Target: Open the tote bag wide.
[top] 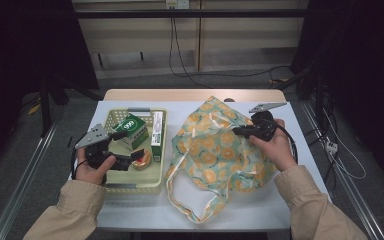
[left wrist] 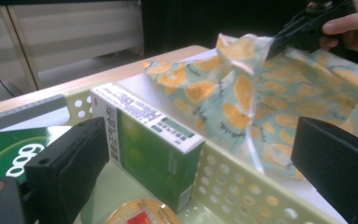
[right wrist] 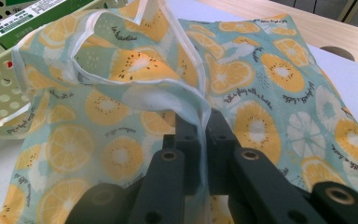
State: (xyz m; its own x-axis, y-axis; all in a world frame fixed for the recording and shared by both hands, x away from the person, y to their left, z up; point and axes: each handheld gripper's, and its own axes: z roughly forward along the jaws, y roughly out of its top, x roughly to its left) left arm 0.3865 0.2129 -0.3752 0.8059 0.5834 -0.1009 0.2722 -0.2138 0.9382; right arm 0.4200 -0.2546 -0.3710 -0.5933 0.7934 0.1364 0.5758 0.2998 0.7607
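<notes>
Fabric of the orange-print bag [top: 219,145], which lay on the white table [top: 260,210] beside the basket [top: 111,120], was pinched at its rim by the right gripper [right wrist: 199,122]. The left gripper [top: 132,156] hovered over the basket, jaws spread wide around nothing, near the green box [left wrist: 154,156].

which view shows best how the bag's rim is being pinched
The right gripper view: the right hand-held gripper clamps the bag's white rim up close. The high view shows the whole bag, the left gripper view its lifted edge.

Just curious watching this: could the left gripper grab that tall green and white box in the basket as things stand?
Probably yes. The left gripper is open over the basket, and the box stands just ahead between its jaws, nothing covering it.
</notes>
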